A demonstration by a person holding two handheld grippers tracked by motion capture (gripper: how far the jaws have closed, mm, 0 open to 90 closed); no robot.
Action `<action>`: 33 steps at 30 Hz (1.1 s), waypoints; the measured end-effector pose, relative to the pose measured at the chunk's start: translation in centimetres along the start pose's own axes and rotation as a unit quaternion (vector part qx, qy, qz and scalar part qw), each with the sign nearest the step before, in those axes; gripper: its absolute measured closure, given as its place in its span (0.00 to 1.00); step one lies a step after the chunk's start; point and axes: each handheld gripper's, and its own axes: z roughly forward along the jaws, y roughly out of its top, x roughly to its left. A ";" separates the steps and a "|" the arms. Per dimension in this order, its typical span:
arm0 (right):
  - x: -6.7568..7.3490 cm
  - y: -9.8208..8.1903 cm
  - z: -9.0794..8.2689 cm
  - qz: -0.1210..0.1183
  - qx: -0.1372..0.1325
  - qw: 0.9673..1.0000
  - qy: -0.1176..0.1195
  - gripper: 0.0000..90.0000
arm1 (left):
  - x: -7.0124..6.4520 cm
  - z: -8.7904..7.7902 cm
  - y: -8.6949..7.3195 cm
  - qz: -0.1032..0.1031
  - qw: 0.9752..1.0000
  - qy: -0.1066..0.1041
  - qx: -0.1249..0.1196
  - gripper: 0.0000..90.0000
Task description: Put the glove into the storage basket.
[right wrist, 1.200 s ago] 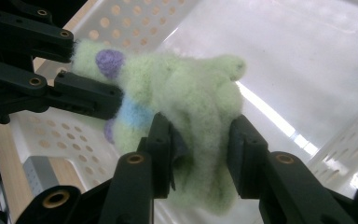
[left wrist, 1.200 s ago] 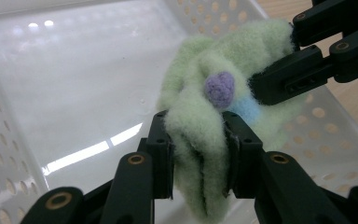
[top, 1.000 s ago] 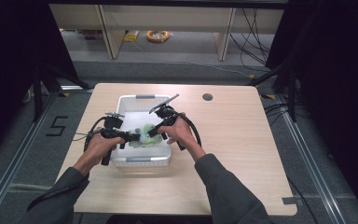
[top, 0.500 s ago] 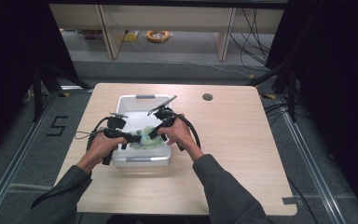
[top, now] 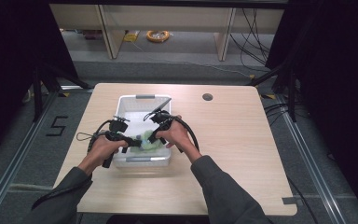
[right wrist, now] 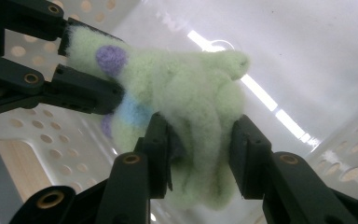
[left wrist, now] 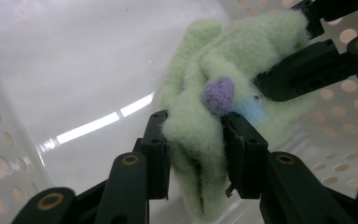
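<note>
2 gripper views reveal purple dots on the green sock.

One fuzzy green sock sits between two handheld grippers, the left gripper and the right gripper, inside one white perforated basket on one wooden table. Two purple dots and one blue patch show on the fabric.

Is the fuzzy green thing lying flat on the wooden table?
No, the fuzzy green thing hangs between the left gripper and the right gripper inside the white basket.
</note>
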 end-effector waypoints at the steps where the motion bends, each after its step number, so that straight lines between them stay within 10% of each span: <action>1: 0.1 0.0 0.1 -0.002 0.000 1.000 -0.003 0.70 | 0.0 0.1 0.0 -0.001 1.000 0.001 0.001 0.69; 16: 0.4 0.6 0.2 -0.045 0.013 0.997 -0.058 0.51 | 0.0 -0.8 0.3 -0.022 0.999 0.032 -0.027 0.45; 33: 0.3 0.4 -3.9 -0.040 -0.056 0.997 -0.026 0.47 | -1.8 -3.7 -0.1 -0.017 0.997 0.014 -0.079 0.39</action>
